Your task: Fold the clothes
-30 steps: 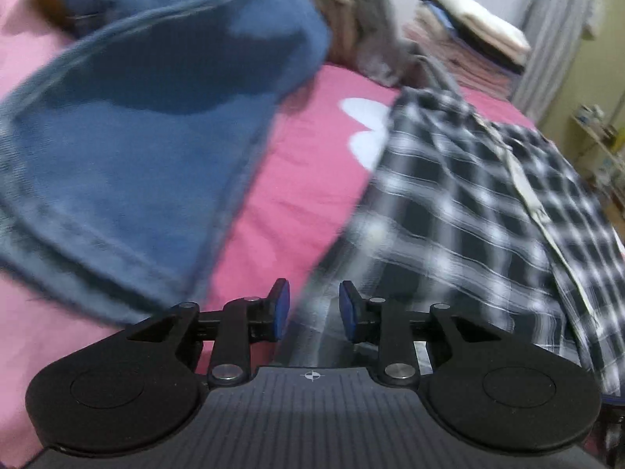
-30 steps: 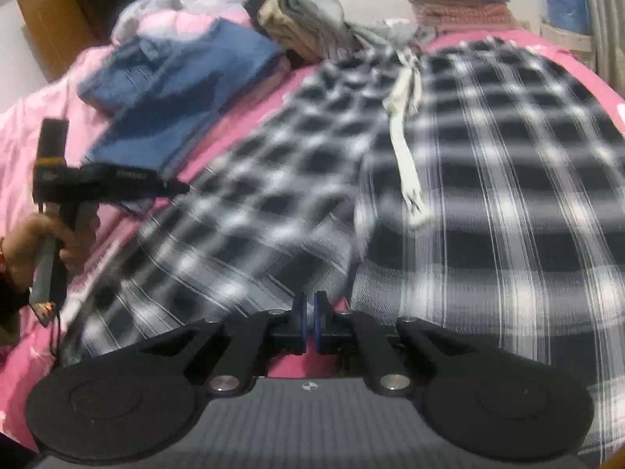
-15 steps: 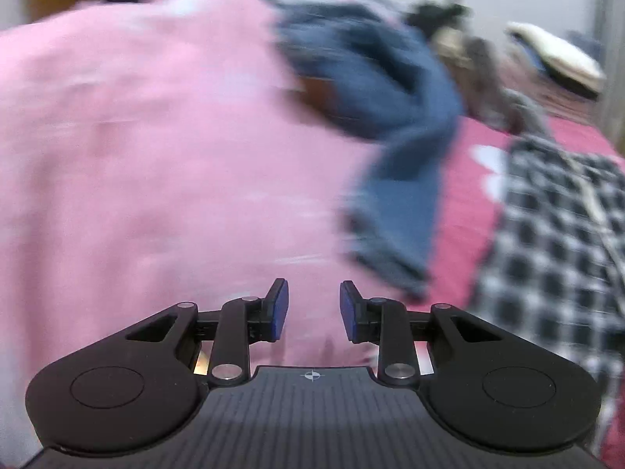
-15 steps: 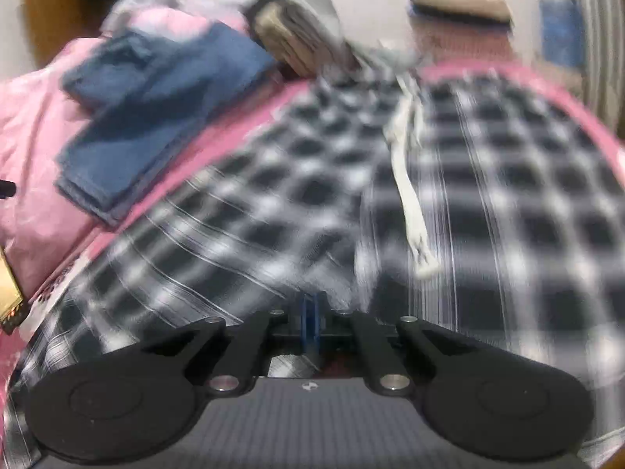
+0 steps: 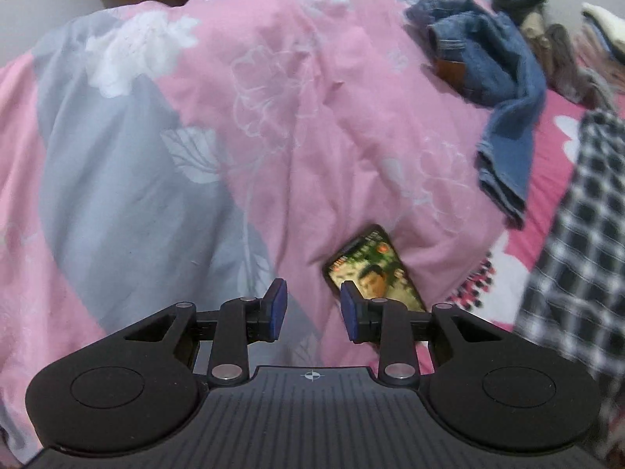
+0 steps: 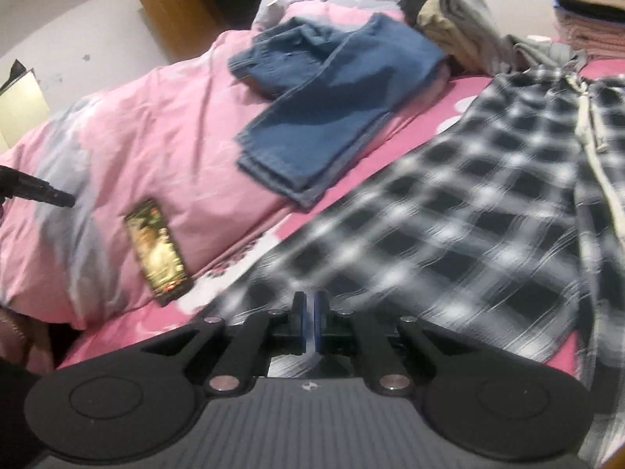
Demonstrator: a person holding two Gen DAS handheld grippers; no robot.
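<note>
Your right hand-held gripper (image 6: 311,322) has its blue pads pressed together with nothing visibly between them, and the black-and-white checked cotton shirt (image 6: 461,226) spreads right above it, its long axis running from lower centre to the upper right of the frame along the pale placket. Your left hand-held gripper (image 5: 311,310) stands partly open and empty over the pink and grey floral duvet (image 5: 203,148), with the shirt only at the right edge of its frame, so the right hand is nearer.
</note>
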